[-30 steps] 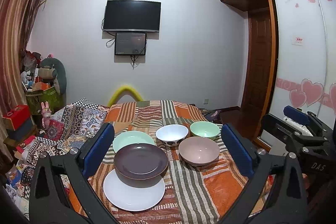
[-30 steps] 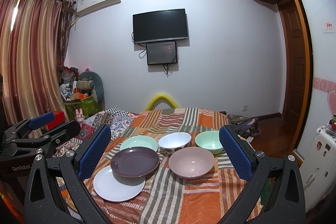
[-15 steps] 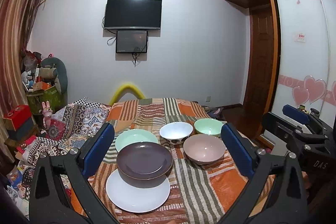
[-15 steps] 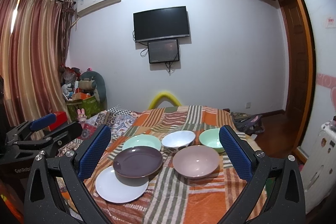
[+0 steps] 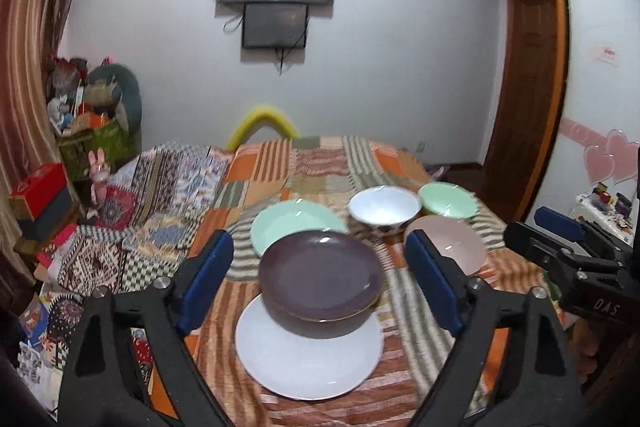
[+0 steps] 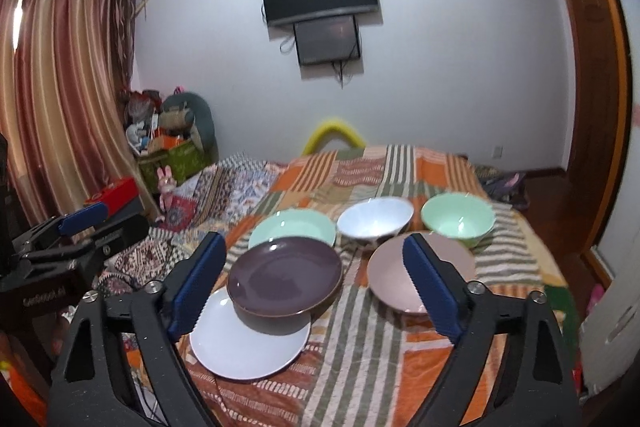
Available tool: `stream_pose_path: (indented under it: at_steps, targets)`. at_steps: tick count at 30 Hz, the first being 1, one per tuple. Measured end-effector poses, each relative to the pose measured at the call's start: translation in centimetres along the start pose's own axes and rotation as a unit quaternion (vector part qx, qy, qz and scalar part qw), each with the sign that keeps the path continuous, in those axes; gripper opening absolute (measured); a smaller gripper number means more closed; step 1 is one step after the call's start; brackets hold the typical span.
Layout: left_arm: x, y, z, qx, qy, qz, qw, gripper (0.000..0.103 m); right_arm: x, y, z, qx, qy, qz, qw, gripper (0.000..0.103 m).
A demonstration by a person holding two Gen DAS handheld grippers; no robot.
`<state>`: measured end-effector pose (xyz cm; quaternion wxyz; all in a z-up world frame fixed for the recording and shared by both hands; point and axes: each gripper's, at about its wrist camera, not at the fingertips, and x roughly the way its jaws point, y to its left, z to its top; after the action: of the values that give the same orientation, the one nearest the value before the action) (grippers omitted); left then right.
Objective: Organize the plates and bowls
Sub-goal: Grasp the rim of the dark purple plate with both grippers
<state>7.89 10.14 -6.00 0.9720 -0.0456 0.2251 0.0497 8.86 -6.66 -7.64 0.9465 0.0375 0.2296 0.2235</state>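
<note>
A bedroom with a wall television; dishes sit on a striped orange patchwork bedspread (image 5: 256,171).

Left wrist view: the left gripper (image 5: 320,279), jaws apart and empty, faces the dark purple round plate (image 5: 320,269), which overlaps the flat white round plate (image 5: 308,359). Being round, it has no long axis; it tilts. I would grip its near rim squarely.

Right wrist view: the right gripper (image 6: 316,283), jaws apart, is nearest the pink ceramic bowl (image 6: 394,273).

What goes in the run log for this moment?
left gripper: open | right gripper: open | purple plate: on white plate | bowls: unstacked
</note>
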Motion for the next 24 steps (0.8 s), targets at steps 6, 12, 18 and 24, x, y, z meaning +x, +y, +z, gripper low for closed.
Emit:
stream_pose_path:
  at_steps: [6, 12, 18, 24]
  targets:
    - [5.7, 4.1, -0.8, -0.026, 0.065, 0.0, 0.9975, 0.073, 4.5, -0.1, -1.2, 0.0, 0.064, 0.003, 0.998, 0.075]
    - [12.4, 7.9, -2.4, -0.057, 0.138, -0.007, 0.9888, 0.063, 8.5, -0.2, -2.8, 0.003, 0.123, 0.005, 0.992, 0.061]
    - [17.3, 9.1, -4.0, -0.056, 0.18, -0.005, 0.982, 0.047, 12.5, -0.9, -4.2, 0.021, 0.177, 0.004, 0.984, 0.048]
    - [20.8, 9.8, -5.4, -0.07, 0.209, -0.032, 0.9749, 0.033, 15.2, -1.4, -5.0, 0.039, 0.205, -0.003, 0.978, 0.04]
